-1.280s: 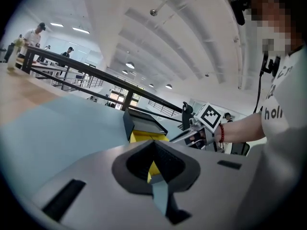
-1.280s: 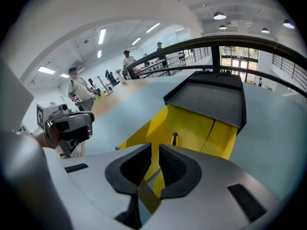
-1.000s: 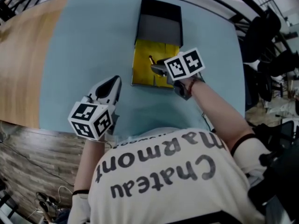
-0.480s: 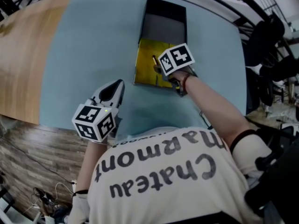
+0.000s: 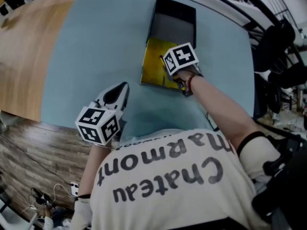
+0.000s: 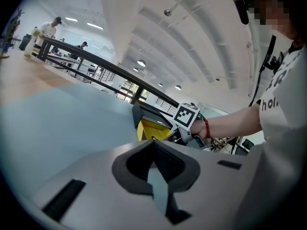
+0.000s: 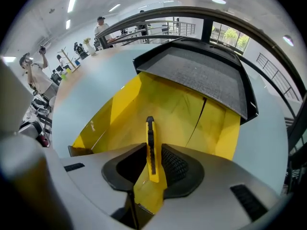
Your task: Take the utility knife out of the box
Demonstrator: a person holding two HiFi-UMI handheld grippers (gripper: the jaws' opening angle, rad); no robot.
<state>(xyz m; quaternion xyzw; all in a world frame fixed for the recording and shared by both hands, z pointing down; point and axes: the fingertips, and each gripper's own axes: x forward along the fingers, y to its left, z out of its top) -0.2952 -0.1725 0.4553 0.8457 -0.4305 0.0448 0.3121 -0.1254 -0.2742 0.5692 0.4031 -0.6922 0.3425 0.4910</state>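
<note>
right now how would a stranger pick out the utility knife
Find the blue-grey table cover, then the open yellow box with its black lid folded back. The utility knife is inside it: a slim yellow bar on edge, told from the yellow floor by its ridged black slider strip.

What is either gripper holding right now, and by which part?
The right gripper, its jaws having just been closing, grips the utility knife by its handle's near end, inside the box. The left gripper holds nothing.
</note>
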